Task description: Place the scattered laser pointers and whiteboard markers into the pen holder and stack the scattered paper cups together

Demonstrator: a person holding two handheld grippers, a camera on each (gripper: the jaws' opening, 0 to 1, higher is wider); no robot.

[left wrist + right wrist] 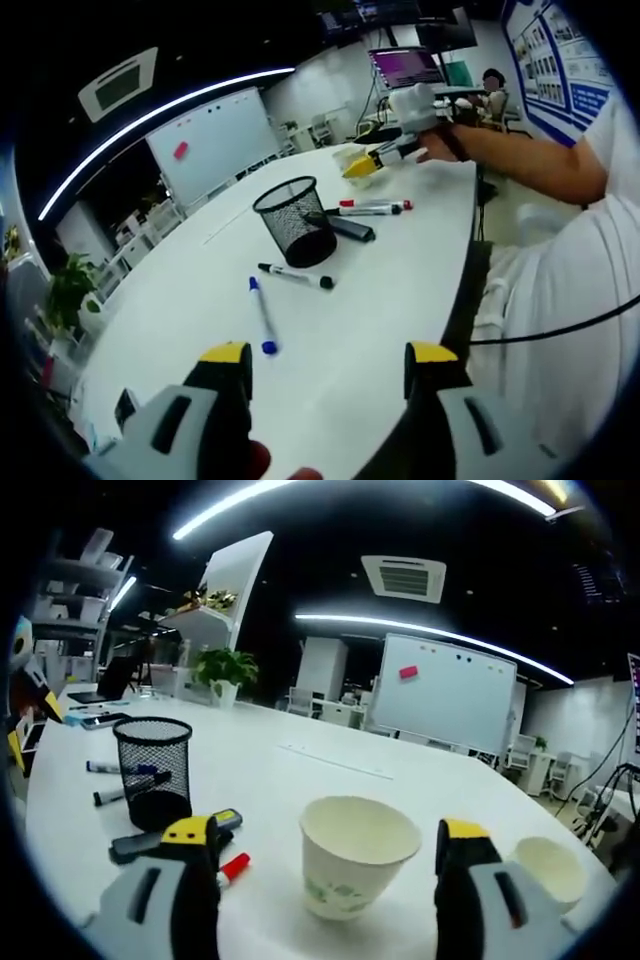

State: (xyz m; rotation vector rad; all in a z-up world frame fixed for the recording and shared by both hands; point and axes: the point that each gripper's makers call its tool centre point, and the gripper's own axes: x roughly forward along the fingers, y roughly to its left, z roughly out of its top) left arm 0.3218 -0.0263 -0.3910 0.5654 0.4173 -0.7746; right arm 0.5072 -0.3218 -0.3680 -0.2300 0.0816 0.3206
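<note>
I saw a big white oval table (pixel 390 330) carrying everything. Near the middle of the left gripper view a black mesh pen holder (pixel 295 220) stood upright on it. A blue-capped marker (pixel 262 315) and a black-capped marker (pixel 296 276) lay loose just below it, and to its right a red-capped marker (pixel 375 205), another marker (pixel 362 212) and a dark laser pointer (pixel 345 227) lay close together. In the right gripper view, a paper cup (pixel 355 868) stood upright at lower centre, with a second cup (pixel 548 868) at the lower right.
</note>
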